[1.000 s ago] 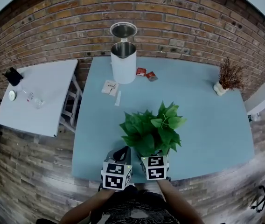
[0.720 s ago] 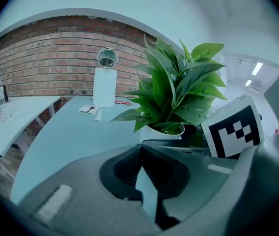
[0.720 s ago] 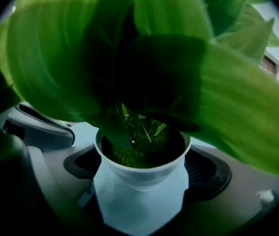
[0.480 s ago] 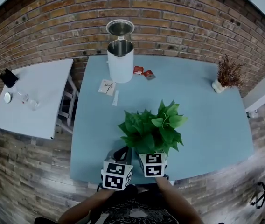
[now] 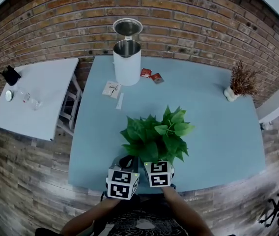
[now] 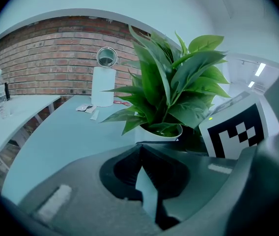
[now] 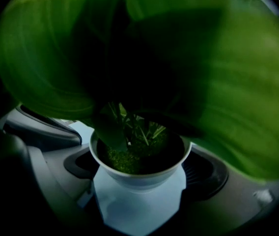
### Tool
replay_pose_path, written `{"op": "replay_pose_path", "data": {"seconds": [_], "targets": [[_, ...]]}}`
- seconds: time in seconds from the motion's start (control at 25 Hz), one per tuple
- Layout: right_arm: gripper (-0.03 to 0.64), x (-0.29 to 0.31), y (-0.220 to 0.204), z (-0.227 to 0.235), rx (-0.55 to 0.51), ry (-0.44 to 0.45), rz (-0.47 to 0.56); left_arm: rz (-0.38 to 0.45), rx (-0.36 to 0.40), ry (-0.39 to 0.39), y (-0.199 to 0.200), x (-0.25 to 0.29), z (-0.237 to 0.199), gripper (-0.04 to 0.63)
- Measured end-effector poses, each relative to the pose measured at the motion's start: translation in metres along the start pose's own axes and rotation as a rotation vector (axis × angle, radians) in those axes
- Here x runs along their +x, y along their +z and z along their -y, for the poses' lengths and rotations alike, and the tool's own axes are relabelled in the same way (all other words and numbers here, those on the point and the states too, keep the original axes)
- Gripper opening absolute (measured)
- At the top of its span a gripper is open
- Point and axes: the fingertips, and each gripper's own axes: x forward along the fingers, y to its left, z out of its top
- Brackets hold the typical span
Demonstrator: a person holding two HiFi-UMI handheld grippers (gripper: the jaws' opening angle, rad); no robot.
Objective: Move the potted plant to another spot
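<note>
Right gripper view shows the right claw (image 7: 139, 168) closed round the white pot (image 7: 129, 180) of the potted plant (image 5: 155, 139), one jaw on each side, while the left claw (image 6: 140, 154) is pinched together on nothing just beside it. The plant is at the middle of the bench's (image 5: 218, 127) near edge, so the grasp looks made. Whether the pot is clear of the surface I cannot tell, and carrying it elsewhere and setting it down seem left to do.

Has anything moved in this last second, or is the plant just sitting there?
Nothing visibly moved. The right gripper stays closed on the potted plant near the table's front edge; the left gripper stays shut and empty beside it. Kettle, packets and dried-flower vase sit where they were.
</note>
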Motion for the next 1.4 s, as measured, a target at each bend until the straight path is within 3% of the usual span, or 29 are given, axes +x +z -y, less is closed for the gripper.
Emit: {"op": "replay_pose_path", "data": {"seconds": [0.36, 1.4], "targets": [[0.508, -0.002, -0.002, 0.002, -0.018, 0.059, 0.005, 0.01, -0.024, 0.036, 0.006, 0.005, 0.011, -0.002], [0.506, -0.027, -0.017, 0.067, -0.024, 0.057, 0.0, -0.004, -0.01, 0.058, 0.013, 0.03, 0.071, -0.002]]}}
